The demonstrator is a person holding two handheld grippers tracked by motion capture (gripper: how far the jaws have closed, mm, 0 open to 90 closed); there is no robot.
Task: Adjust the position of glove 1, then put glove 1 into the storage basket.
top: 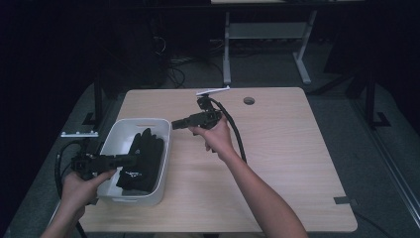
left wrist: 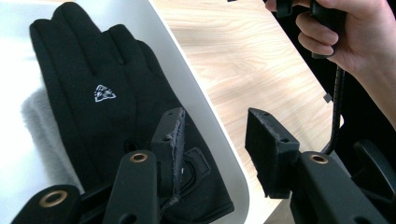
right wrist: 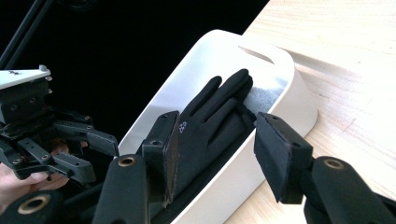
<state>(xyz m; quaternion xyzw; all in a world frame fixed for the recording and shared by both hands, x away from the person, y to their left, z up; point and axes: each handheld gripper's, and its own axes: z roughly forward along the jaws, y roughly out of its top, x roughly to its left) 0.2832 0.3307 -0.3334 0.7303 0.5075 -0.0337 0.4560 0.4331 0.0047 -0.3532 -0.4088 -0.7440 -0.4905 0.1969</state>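
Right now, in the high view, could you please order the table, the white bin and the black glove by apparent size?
1. Table, by far the largest.
2. White bin.
3. Black glove, lying inside the bin.

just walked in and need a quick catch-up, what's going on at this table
A person at a wooden table holds a gripper in each hand. A black glove with a small white logo lies in a white bin at the table's left side, on top of something grey and fuzzy. The left gripper hangs over the bin's rim and the right gripper points at the bin from the table side. Both have open fingers with nothing in them, so the glove looks already set down.
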